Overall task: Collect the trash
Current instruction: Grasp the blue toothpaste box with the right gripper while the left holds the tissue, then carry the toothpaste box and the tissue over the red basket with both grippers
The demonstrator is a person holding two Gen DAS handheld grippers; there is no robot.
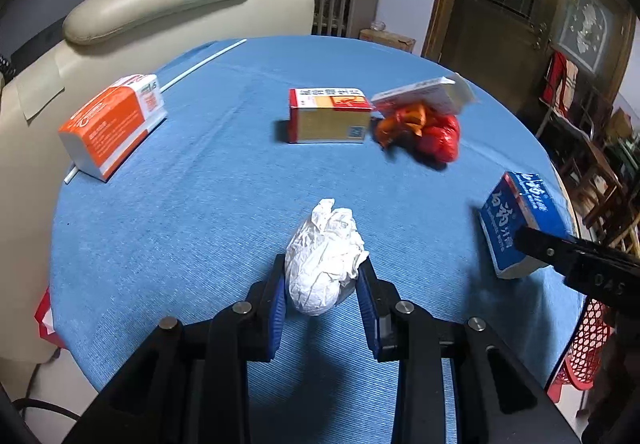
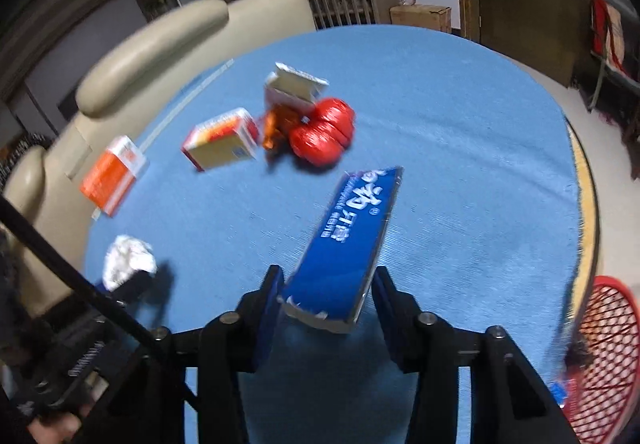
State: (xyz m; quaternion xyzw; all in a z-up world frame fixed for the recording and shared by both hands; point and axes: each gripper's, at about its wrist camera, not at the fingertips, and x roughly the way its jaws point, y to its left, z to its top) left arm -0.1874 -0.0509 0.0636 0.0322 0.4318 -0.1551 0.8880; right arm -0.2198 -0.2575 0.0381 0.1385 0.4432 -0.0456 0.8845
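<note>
My left gripper point(image 1: 322, 276) is shut on a crumpled white paper ball point(image 1: 324, 256), held just above the blue tablecloth point(image 1: 180, 236). The same ball point(image 2: 128, 258) shows at the lower left of the right wrist view. My right gripper point(image 2: 328, 274) is shut on the near end of a long blue box with white lettering point(image 2: 352, 228), which tilts up off the cloth. In the left wrist view that blue box point(image 1: 516, 212) is at the right edge, with a black finger point(image 1: 560, 252) of the right gripper in front of it.
On the cloth lie an orange-and-white box point(image 1: 112, 128), a red-and-tan box point(image 1: 330, 116), a red and orange plastic bag point(image 1: 424, 132) under a white carton point(image 1: 424, 94), and a thin white stick point(image 1: 204, 64). A red mesh basket point(image 2: 604, 356) stands below the table's right edge. A beige chair point(image 1: 160, 0) is behind.
</note>
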